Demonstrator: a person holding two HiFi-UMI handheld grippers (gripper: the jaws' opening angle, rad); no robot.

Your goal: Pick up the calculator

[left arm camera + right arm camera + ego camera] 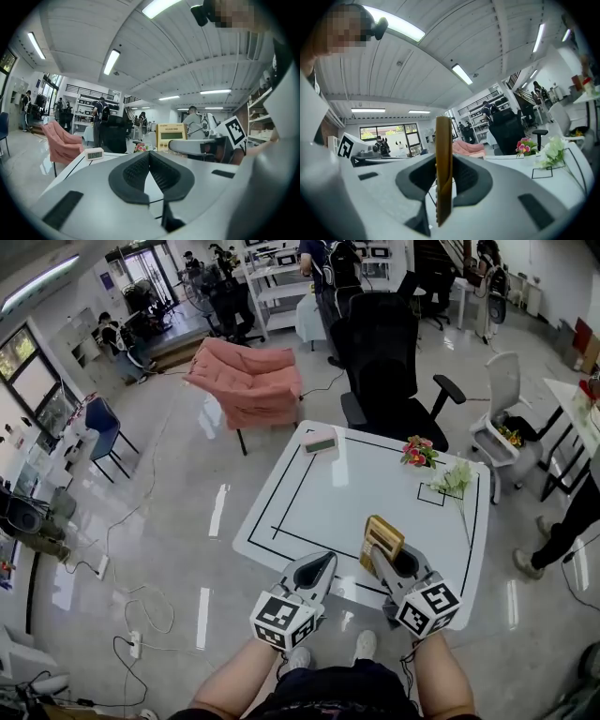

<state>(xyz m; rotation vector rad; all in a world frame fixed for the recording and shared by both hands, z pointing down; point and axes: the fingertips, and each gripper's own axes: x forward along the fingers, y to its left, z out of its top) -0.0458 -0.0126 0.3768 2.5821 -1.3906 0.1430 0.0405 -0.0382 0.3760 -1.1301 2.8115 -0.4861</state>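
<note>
My right gripper [382, 557] has its two dark pads pressed on the flat yellow-tan plastic calculator [382, 539], which I hold up over the near edge of the white table with black tape lines [356, 486]. In the right gripper view the calculator [443, 168] stands edge-on between the pads, a thin upright slab rising above the fingertips. From the left gripper view I see its face instead [172, 136], with the grey display at the top and a row of buttons under it. My left gripper [322, 565] hangs just beside the right one, also over the table's near edge. Its jaws are closed together with nothing between them, and the pads [139, 171] meet at the tip in its own view. At the table's far edge lies a small white digital clock [320, 441]. A bunch of pink and red flowers [418, 452] sits at the far right corner of the table, and a spray of white flowers [457, 480] lies along the table's right side, by a small taped square. Beyond the table's far edge stands a black office chair [384, 357], and further off to its left a pink upholstered armchair [248, 381].
</note>
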